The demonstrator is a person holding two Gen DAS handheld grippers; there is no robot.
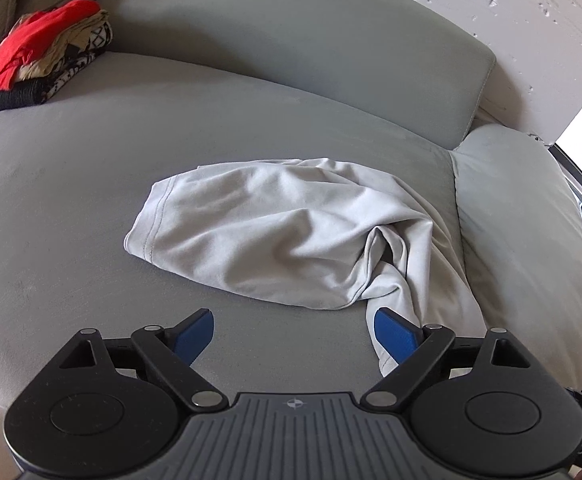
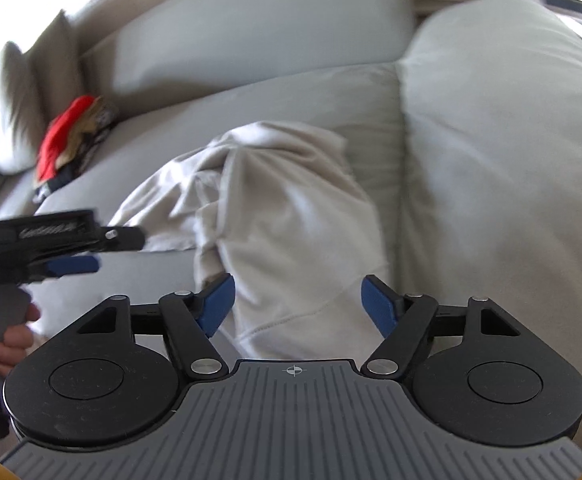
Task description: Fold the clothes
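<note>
Garment: your pale grey soft jersey shirt [image 1: 291,236] lies crumpled on the grey sofa seat [image 1: 71,208], toward the seat's right edge by the padded armrest [image 1: 531,216]; the stitched hem faces left, and a twisted sleeve or tail trails toward the seat's front edge.
Left tongs [image 1: 293,334]: spread wide and pinching nothing; the right blue pad sits just over the trailing strip, likely so you can catch that end.
Right tongs [image 2: 297,304]: spread, with cloth lying between the pads but not pressed; the view is blurred.
Why: both sets point down at the near edge of the shirt, so you look set to lift and flatten it.
Texture: thin, limp knit with deep creases; the seat is a matte, suede-like fabric.
Pile: the red, tan and black-white patterned clothes [image 1: 39,60] sit at the seat's back-left corner, well apart.
</note>
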